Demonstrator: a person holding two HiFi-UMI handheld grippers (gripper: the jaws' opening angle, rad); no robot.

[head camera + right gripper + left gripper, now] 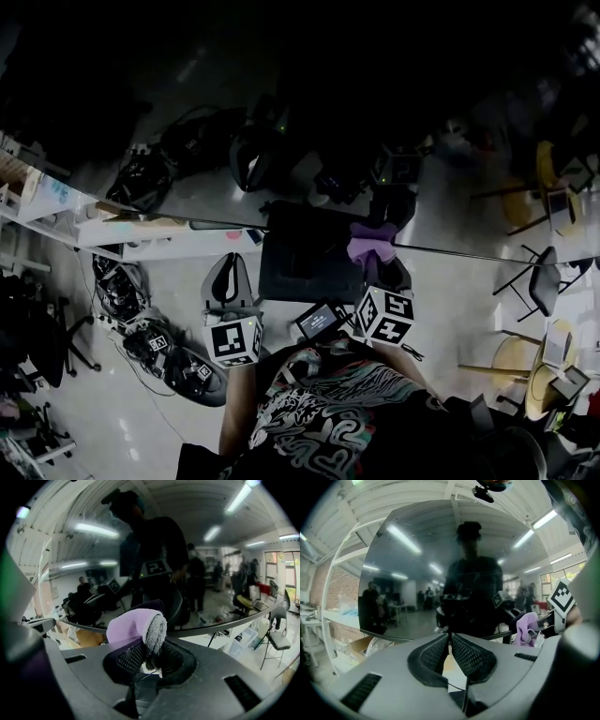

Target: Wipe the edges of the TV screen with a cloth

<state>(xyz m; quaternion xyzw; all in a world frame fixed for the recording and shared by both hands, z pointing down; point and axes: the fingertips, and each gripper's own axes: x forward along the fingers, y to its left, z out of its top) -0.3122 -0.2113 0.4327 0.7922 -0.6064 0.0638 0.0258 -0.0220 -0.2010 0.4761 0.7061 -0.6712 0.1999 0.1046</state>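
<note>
Right gripper view: fuzzy lilac cloth [135, 626] in mesh-textured jaws.
</note>
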